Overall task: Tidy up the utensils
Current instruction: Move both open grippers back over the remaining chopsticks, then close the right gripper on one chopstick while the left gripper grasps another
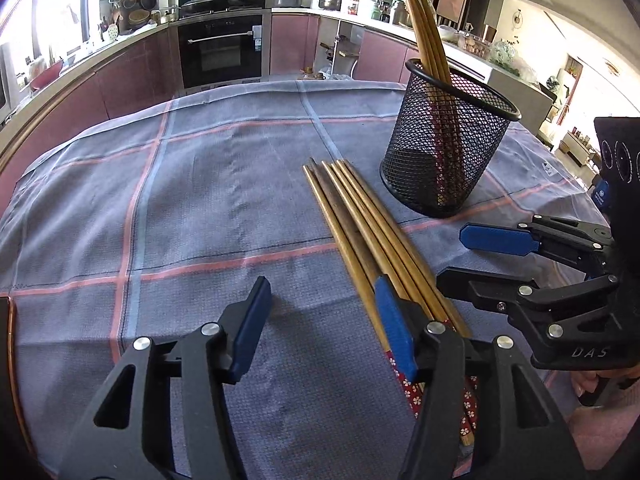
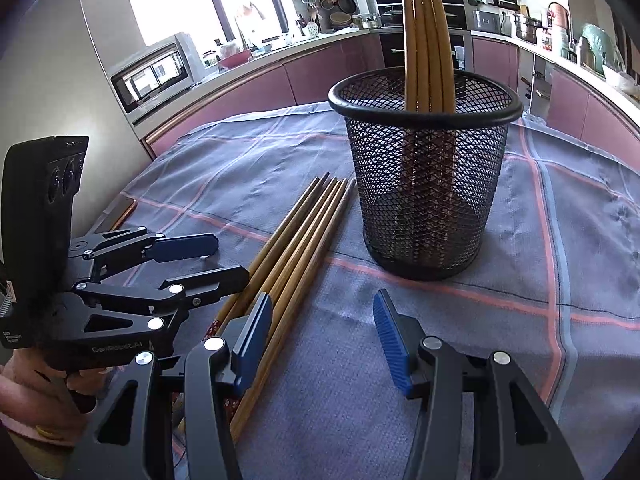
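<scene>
Loose chopsticks (image 1: 352, 220) lie bundled flat on the cloth (image 1: 200, 184), tips pointing away toward the kitchen, patterned red handle ends toward the cameras. Bundle sits just left of the mesh cup (image 1: 448, 144), not touching it as far as I can tell.

Left gripper (image 1: 320, 328): jaws about half open, nothing between them, only bare cloth in the gap. Its right finger (image 1: 394, 332) sits over the near end of the bundle, so the sticks run under and to the outside of that finger, not in the gap. Left finger (image 1: 250, 326) is well clear of the sticks. Can't tell if the right finger actually touches them.

Right gripper (image 2: 324, 336): also about half open, empty, bare cloth in the gap. Mirror situation: its left finger (image 2: 254, 340) overlaps the bundle (image 2: 296, 240), sticks pass under and outside it on the left. Right finger (image 2: 390, 336) is well apart from them.

So the bundle lies between the two grippers, flanked by the inner finger of each, inside neither gap. Grippers are close, side by side, both angled down at the cloth.

The cup stands upright, beyond and right of the bundle, with several standing chopsticks (image 2: 426, 36) already in it, leaning on the far rim, tips up.

A hand (image 2: 24, 408) on the left gripper's handle shows low in the right wrist view.
</scene>
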Demonstrator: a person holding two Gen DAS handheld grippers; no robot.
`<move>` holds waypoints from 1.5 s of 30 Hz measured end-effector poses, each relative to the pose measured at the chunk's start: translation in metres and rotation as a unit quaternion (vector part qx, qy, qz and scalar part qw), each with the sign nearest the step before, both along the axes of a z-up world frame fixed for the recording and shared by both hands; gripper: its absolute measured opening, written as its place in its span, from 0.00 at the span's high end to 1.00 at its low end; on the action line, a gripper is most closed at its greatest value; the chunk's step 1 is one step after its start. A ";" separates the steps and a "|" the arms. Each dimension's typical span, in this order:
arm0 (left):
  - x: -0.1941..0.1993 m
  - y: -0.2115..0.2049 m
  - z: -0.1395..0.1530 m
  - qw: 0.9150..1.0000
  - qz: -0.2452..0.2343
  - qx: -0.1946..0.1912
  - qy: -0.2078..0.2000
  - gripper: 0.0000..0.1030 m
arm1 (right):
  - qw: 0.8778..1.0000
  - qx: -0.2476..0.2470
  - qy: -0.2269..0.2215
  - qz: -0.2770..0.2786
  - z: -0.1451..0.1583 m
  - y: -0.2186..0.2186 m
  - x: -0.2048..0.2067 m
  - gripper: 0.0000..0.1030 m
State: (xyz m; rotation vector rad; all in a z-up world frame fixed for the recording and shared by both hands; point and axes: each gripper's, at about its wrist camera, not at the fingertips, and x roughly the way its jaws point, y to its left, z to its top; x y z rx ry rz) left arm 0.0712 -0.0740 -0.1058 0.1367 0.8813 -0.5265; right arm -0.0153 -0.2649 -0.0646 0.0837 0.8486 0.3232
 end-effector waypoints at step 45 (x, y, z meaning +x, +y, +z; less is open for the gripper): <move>0.016 -0.001 -0.006 1.000 0.009 -0.013 0.013 0.90 | 0.999 0.002 0.022 -0.030 -0.005 0.005 0.022 0.93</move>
